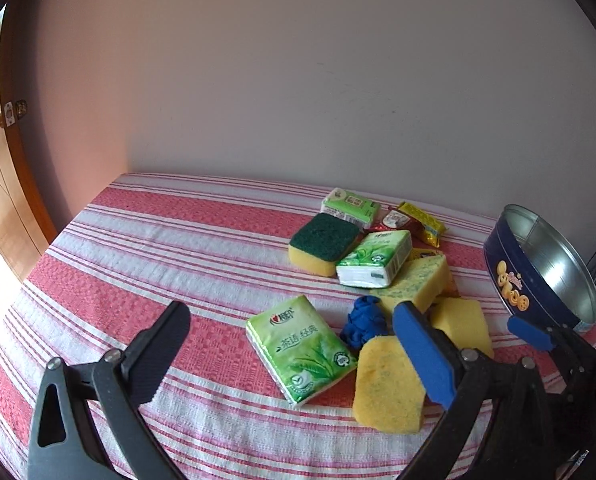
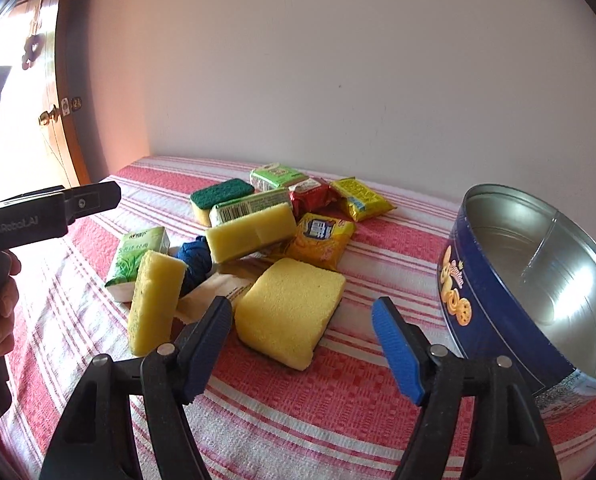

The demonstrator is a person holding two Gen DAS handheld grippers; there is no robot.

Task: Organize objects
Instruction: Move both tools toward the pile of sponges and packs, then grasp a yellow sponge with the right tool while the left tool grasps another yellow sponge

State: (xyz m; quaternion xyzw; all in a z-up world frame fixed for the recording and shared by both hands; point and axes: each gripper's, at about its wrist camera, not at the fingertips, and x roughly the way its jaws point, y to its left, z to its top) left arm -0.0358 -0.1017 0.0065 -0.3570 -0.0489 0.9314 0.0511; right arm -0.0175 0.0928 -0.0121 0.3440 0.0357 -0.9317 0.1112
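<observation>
On the far left of the right wrist view, a person's hand (image 2: 2, 304) holds the black body of the left gripper (image 1: 298, 344), and in its own view this gripper stands wide apart with nothing between its fingers. Just ahead of it, between the fingers, a green tea-leaf tissue pack (image 1: 300, 350) lies flat on the red and white striped surface (image 1: 158, 248). Beside this pack, at the gripper's blue-padded finger (image 1: 424, 354), a yellow sponge (image 1: 390, 386) lies, and behind it is a crumpled blue cloth (image 1: 364, 322). Farther ahead is a heap: a sponge with dark green scouring side (image 1: 324, 246), two more green tissue packs (image 1: 374, 258) and small snack packets in red and yellow (image 1: 418, 222). The right gripper (image 2: 302, 340) is also apart and clamps nothing; no earlier view is given, so I tell only its present state. Directly ahead of it, between its fingers but not touched by the pads, a thick yellow sponge block (image 2: 290, 312) rests on the surface. To the left of its left finger another yellow sponge (image 2: 154, 300) stands tilted on its edge. To the right of its blue finger (image 2: 398, 356), the open blue cookie tin (image 2: 498, 320) is tipped toward the camera, with bare metal inside.
</observation>
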